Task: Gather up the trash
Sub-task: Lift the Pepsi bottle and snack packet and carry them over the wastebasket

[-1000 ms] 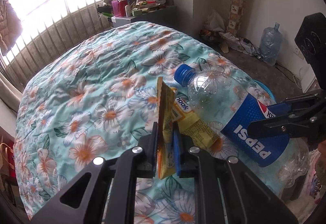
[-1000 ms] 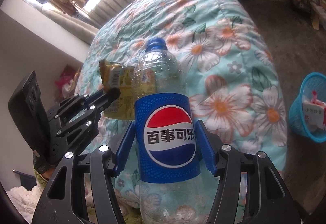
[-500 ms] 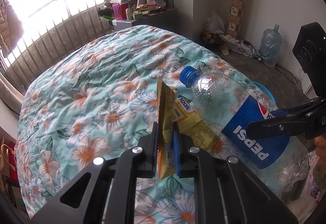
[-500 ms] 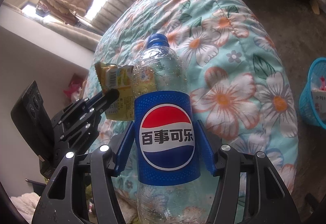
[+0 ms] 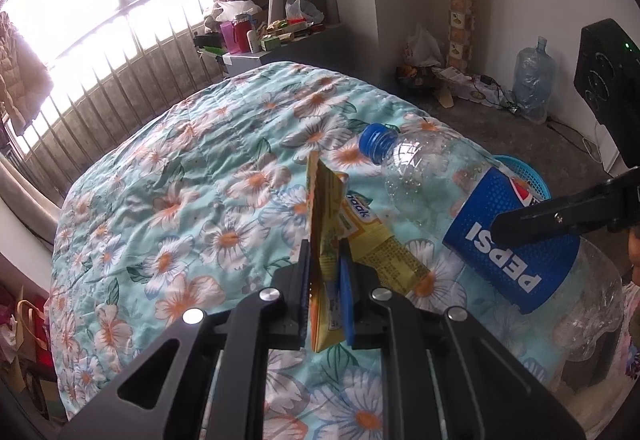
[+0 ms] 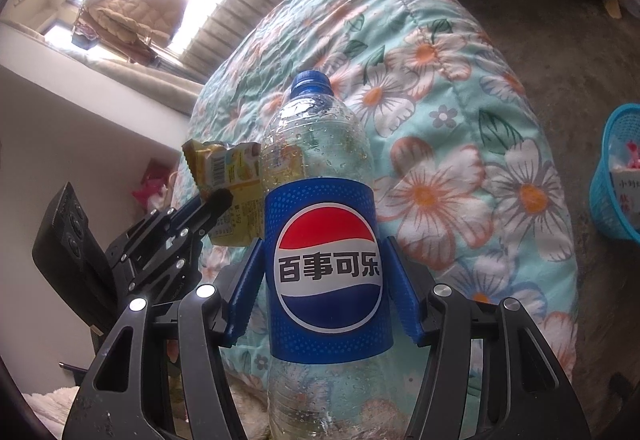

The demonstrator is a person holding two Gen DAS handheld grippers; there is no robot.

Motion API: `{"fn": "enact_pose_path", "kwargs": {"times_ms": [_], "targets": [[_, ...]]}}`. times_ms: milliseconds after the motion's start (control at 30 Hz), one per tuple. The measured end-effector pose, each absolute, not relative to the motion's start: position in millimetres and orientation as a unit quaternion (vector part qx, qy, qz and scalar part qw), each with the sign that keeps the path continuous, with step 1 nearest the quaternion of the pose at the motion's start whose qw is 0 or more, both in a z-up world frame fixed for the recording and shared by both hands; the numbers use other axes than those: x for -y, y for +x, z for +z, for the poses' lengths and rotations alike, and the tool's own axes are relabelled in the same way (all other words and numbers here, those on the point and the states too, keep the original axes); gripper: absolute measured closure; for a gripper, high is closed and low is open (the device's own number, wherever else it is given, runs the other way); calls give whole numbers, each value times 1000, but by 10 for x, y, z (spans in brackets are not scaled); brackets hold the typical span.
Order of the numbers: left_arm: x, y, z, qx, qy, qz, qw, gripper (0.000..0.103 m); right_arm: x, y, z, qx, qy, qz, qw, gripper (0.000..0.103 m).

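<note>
While the left tool (image 5: 326, 292) pinches a wrapper (image 5: 332, 240) — seemingly snack — the bottle (image 6: 326, 264) fills the right tool (image 6: 324, 296).

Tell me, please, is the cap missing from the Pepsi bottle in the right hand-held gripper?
No, a blue cap sits on the neck of the Pepsi bottle, which the right hand-held gripper clamps at its label.

Not much is changing here, honestly. In the left wrist view the Pepsi bottle (image 5: 496, 228) is sliding right and a little down, so more of the blue basket (image 5: 532, 179) is peeking out behind it, and more floor is showing past the floral bed (image 5: 180, 179). In the right wrist view the basket (image 6: 616, 175) is drifting up and off toward the right edge, while the yellow snack wrapper (image 6: 232, 179) is creeping a bit lower.
</note>
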State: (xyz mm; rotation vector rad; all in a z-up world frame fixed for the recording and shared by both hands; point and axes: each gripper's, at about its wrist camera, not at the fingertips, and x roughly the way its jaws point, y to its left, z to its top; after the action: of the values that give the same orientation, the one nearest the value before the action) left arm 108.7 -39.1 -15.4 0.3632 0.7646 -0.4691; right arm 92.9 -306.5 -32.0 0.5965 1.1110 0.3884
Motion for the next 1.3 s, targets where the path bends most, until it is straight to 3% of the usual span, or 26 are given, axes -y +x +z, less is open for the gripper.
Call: {"fn": "enact_pose_path", "kwargs": {"times_ms": [1300], "targets": [[908,945,496,-311,162,-287,891,91,3974,152,5,-389,407,163,810,48]]}}
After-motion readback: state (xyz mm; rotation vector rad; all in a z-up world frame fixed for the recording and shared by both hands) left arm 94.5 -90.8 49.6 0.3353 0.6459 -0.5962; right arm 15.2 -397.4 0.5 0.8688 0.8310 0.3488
